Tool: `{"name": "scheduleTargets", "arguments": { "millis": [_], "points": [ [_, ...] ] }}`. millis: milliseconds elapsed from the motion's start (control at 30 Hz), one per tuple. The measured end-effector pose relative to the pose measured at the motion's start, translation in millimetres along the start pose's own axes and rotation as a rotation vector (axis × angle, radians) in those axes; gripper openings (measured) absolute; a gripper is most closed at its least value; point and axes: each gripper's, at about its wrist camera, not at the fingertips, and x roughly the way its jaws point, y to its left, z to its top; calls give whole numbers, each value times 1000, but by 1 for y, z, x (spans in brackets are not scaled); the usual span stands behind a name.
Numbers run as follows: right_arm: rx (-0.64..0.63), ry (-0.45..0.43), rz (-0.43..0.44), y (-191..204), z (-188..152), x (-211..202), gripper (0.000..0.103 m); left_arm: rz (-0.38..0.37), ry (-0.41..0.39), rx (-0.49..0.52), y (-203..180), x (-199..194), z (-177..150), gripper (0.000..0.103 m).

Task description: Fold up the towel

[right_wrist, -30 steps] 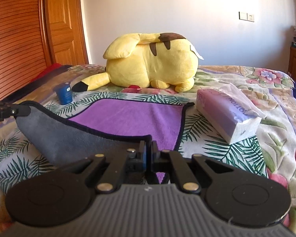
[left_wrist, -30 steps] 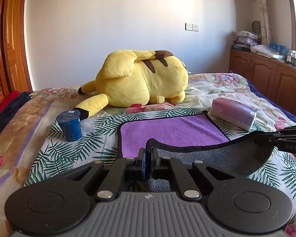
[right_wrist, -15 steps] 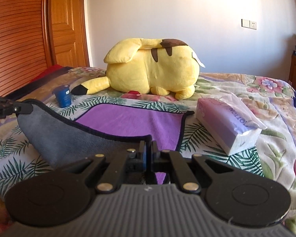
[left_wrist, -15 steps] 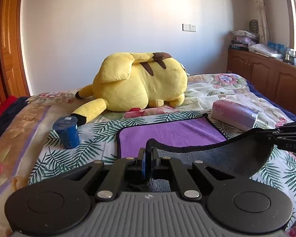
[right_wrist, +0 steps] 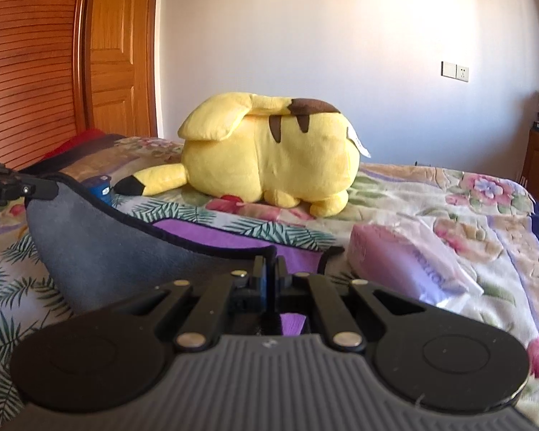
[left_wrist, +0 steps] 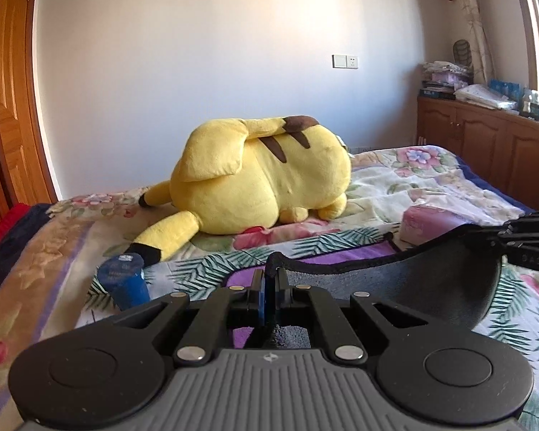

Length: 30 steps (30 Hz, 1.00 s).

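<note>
A towel, purple on top and grey underneath with a black hem, lies on the bed; its near edge is lifted, grey side (left_wrist: 413,287) sagging between the grippers. My left gripper (left_wrist: 268,280) is shut on the near left corner. My right gripper (right_wrist: 268,273) is shut on the near right corner, with the grey underside (right_wrist: 100,251) hanging to its left. Each gripper shows at the edge of the other's view: the right one (left_wrist: 528,240), the left one (right_wrist: 14,186). The purple face (right_wrist: 226,239) stays flat farther back.
A big yellow plush toy (left_wrist: 262,176) lies behind the towel. A blue cup (left_wrist: 124,282) stands to the towel's left. A pink tissue pack (right_wrist: 409,265) lies at its right. Wooden cabinets (left_wrist: 485,151) stand at the right, a wooden door (right_wrist: 111,50) at the left.
Both grippers have carried the towel's near edge forward toward the plush toy and lower over the bed; less of the purple face shows now.
</note>
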Motion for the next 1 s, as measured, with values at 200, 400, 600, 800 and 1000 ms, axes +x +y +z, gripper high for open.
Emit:
{"name": "scheduleTargets", "arguments": {
  "millis": [200,400,600,800,1000],
  "points": [
    [-40,-38,1,1,8,11,4,13,0,28,7,15,8,5],
    [-49,-58,-1,-3,17,25,4,22,-20,51,11,32,17,5],
    [-85,-78,-10,-6,23,41,4,33,-31,56,16,54,21,5],
    [-88,-93,-18,-11,25,59,4,28,-10,94,22,83,24,5],
    [-93,-94,-32,-17,24,80,4,43,2,106,25,109,18,5]
  ]
}}
